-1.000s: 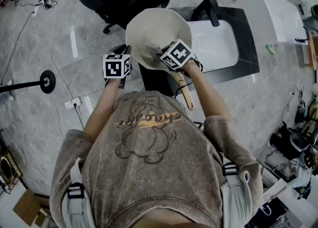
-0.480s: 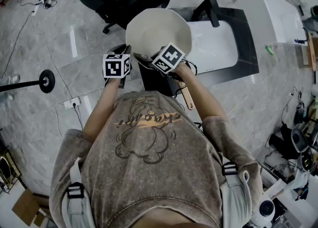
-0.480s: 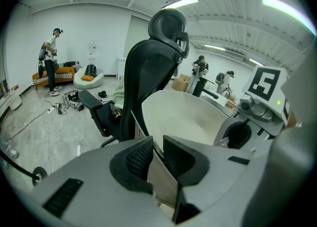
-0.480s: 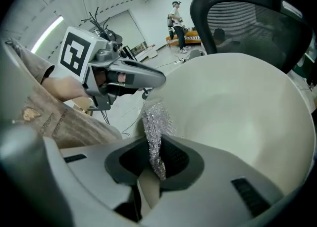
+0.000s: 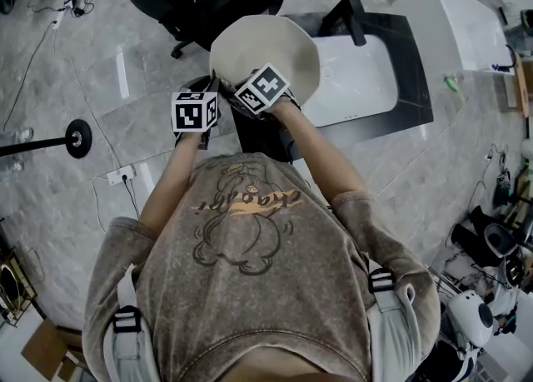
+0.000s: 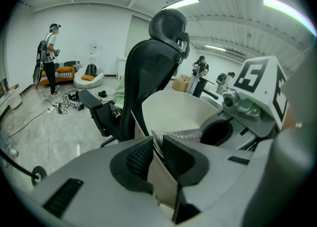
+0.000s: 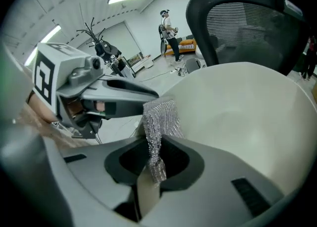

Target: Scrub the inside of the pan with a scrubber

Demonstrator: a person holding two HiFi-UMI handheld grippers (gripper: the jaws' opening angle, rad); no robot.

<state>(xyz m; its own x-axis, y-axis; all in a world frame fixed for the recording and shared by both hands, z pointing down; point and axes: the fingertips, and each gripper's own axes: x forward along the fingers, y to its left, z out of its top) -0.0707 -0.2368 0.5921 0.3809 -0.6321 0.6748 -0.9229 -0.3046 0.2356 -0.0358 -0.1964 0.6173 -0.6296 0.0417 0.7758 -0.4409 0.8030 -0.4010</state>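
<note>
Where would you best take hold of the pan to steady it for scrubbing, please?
By the thin rim wall nearest the person, on the left, coming over the edge from outside. That wall of the pan fits between pads, as the left tongs, having just closed a little further on it, show; the inside is free for the scrubber in the right tongs.

Open-plan lab or test studio. Evidence: fluorescent ceiling strip lights (image 6: 181, 2); black high-backed mesh office chair (image 6: 158, 68) beyond the fingers (image 6: 140, 157); loose black cables (image 6: 63, 106) on grey stone-look floor (image 6: 54, 137), far left of them.
</note>
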